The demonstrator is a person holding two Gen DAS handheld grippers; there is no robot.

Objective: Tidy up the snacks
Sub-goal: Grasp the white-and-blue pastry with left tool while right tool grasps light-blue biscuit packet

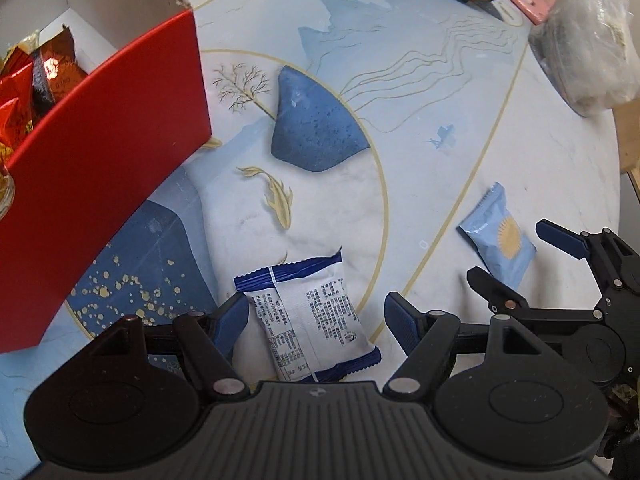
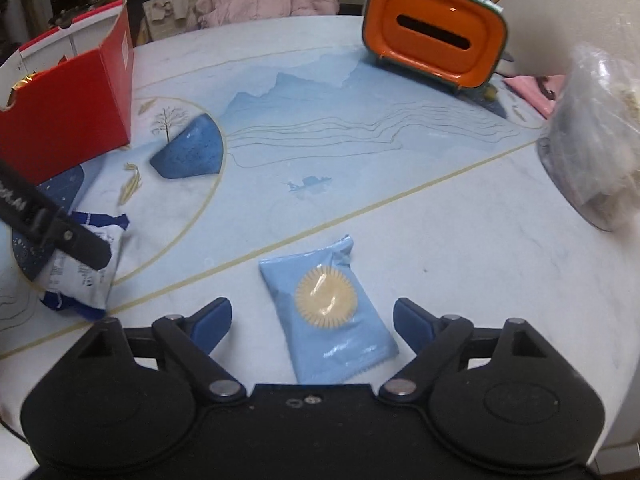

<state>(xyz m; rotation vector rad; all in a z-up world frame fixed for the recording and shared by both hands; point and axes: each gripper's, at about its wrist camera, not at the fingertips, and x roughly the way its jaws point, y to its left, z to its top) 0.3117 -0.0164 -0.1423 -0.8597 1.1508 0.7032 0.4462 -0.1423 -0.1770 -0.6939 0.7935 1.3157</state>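
Observation:
A white snack packet with dark blue ends lies on the patterned table, between the fingers of my left gripper; the jaws stand apart and do not press it. My right gripper straddles a light blue packet with a gold sun print, open too, pads clear of it. In the left wrist view the right gripper sits over that light blue packet. A red box holding red and brown wrapped snacks stands at the left.
An orange tissue holder stands at the far side of the table. A clear plastic bag with dark contents sits at the right edge. One black finger of the left gripper crosses the white packet in the right wrist view.

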